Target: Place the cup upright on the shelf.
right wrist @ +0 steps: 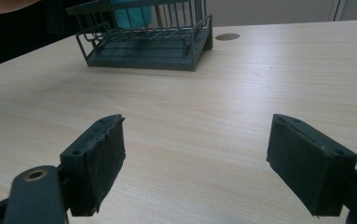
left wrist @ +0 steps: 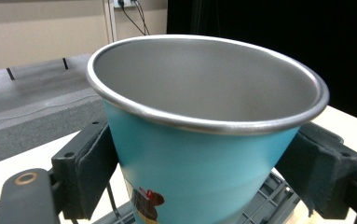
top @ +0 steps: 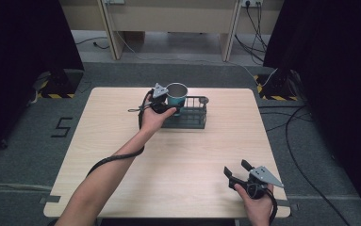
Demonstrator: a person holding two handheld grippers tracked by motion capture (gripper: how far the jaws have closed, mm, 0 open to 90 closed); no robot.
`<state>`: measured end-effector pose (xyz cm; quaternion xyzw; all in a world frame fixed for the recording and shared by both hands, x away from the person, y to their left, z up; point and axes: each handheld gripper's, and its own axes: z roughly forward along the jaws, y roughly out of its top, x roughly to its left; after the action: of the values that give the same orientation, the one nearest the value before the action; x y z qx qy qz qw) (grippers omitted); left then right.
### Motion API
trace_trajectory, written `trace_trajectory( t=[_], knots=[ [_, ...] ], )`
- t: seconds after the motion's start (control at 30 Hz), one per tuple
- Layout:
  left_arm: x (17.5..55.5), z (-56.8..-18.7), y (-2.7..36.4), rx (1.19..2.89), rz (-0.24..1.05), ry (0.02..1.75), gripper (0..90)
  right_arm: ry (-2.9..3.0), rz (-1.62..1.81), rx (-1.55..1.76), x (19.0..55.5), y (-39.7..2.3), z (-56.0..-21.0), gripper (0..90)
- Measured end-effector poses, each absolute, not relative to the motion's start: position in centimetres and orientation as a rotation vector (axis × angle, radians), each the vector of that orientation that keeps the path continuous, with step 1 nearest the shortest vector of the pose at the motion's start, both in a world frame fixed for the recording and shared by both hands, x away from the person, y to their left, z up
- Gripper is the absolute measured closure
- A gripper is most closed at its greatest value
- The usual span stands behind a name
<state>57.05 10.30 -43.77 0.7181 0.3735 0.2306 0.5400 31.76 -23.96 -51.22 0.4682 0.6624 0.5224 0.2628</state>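
While clamped by the pads on both sides, cup [left wrist: 204, 154] sits upright between left tongs [left wrist: 204, 177], over the rack [top: 190, 117] at upper centre of the high view. Teal outside, bare metal inside, a small print low on the wall. Right tongs [right wrist: 197, 168] at lower right of the high view, spread wide apart over bare counter [right wrist: 204, 107], holding nothing.

I saw even, soft overhead light on the table [top: 178, 155], faint shadows, dark curtained sides; the gripper views stayed sharp up close, slightly soft beyond.
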Motion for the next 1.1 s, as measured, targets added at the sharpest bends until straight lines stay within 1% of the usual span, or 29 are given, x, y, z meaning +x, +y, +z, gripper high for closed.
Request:
trace_trajectory(
  t=[0.33, 0.63, 0.8, 1.1],
  knots=[
    [57.1, -44.4, 10.4, 1.749, 0.546, 0.900, 15.2, 1.793, 1.411, 1.263, 31.7, -23.9, -51.2, 19.9],
    [57.1, -44.3, 10.6, 1.769, 0.528, 0.909, 15.3, 1.794, 1.412, 1.265, 31.7, -23.9, -51.2, 19.7],
    [57.0, -44.2, 10.7, 1.789, 0.540, 0.896, 14.2, 1.798, 1.412, 1.264, 31.8, -23.9, -51.2, 19.7],
    [56.4, -44.4, 11.4, 1.782, 0.545, 0.883, 14.2, 1.799, 1.409, 1.268, 31.8, -23.9, -51.2, 19.7]
  ],
)
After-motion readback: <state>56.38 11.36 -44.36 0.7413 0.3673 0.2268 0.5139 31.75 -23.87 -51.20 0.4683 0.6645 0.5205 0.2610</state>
